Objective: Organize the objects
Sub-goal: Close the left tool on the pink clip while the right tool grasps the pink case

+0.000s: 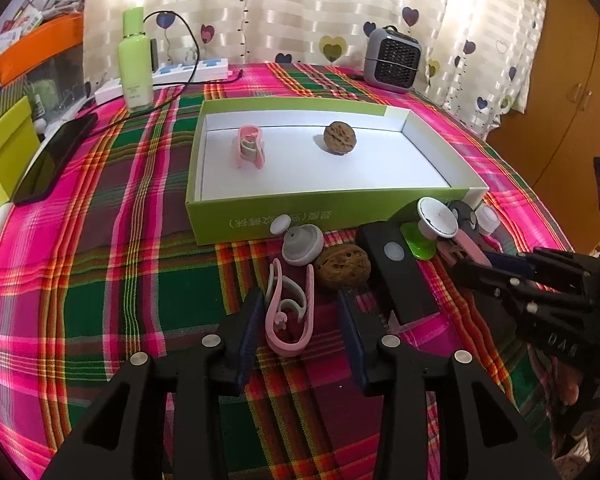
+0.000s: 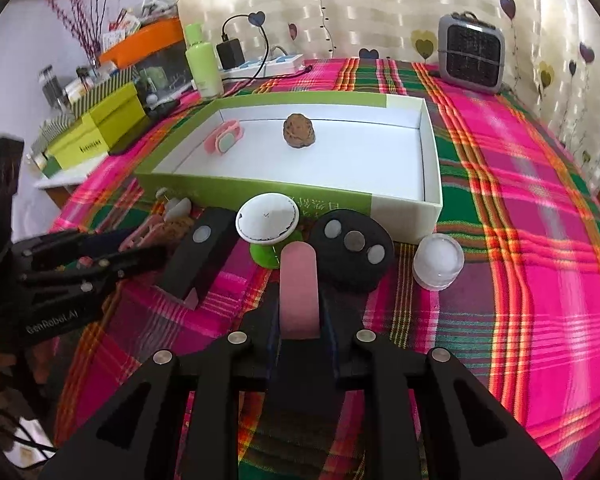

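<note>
Backlit: daylight blows out the curtain (image 1: 320,8); foreground dimmer, colours saturated, strong fisheye bending, dark vignetted corners, soft focus.

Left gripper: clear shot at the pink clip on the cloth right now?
Probably yes. The left gripper stands open with the pink clip lying flat between its fingers, nothing on top. The walnut and grey disc sit just beyond, close but not blocking.

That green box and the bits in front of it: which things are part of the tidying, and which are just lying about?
Part of the job:
- green box
- walnut and pink clip inside it
- loose pink clip
- second walnut
- pink strip, gripped by the right claw

Lying about:
- green bottle
- small heater
- phone
</note>
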{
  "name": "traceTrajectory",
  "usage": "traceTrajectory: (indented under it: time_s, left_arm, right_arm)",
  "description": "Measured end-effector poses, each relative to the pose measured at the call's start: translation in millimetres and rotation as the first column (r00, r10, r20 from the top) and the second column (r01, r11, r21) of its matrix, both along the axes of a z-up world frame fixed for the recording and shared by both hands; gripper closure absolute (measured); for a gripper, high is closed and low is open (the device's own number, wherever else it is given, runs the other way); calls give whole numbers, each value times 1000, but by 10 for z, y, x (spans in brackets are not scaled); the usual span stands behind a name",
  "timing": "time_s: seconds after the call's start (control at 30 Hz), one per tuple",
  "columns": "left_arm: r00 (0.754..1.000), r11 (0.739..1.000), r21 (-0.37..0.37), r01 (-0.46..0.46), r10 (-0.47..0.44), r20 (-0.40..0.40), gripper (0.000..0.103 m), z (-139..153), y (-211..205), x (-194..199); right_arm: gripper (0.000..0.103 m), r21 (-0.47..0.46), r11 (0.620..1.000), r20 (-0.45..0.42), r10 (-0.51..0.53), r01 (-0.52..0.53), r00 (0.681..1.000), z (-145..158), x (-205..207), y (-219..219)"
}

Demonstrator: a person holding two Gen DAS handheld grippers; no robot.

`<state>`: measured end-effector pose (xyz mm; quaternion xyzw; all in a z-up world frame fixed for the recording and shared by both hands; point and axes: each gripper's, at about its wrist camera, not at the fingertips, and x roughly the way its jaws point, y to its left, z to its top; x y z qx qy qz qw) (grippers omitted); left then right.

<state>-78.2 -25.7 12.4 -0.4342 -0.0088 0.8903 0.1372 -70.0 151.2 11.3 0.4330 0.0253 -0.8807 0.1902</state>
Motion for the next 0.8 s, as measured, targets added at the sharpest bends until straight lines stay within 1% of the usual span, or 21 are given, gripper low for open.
traceTrajectory:
  time_s: [0.07, 0.13, 0.17, 0.47, 0.57, 0.7, 0.8]
  left_arm:
    - [1000, 1000, -9, -6, 6, -3, 70, 0, 2, -2]
    - [1000, 1000, -21, -15, 14, -6, 78, -3, -7, -7]
    - [1000, 1000, -21, -19, 19, -5, 80, -3, -16, -12]
    - [1000, 1000, 7, -22, 22, 5, 81, 11, -61, -2]
    - [1000, 1000, 9, -22, 22, -5, 81, 54, -70, 39]
    - [999, 1000, 14, -24, 24, -31, 81, 160, -81, 85]
    - [998, 999, 24, -23, 24, -49, 81, 252, -73, 80]
  right_arm:
    - [84, 32, 999, -12, 7, -7, 1000, 1, 18, -47]
    - [84, 32, 999, -13, 15, -14, 1000, 1, 23, -50]
    - [84, 31, 999, -13, 16, -15, 1000, 0, 24, -45]
    - [85, 2, 1000, -33, 26, -26, 999, 49, 67, -22]
    - [85, -7, 999, -36, 32, -32, 999, 94, 86, -13]
    - [85, -42, 998, -35, 39, -41, 999, 176, 95, -4]
    - [85, -50, 997, -50, 48, -51, 998, 254, 101, -21]
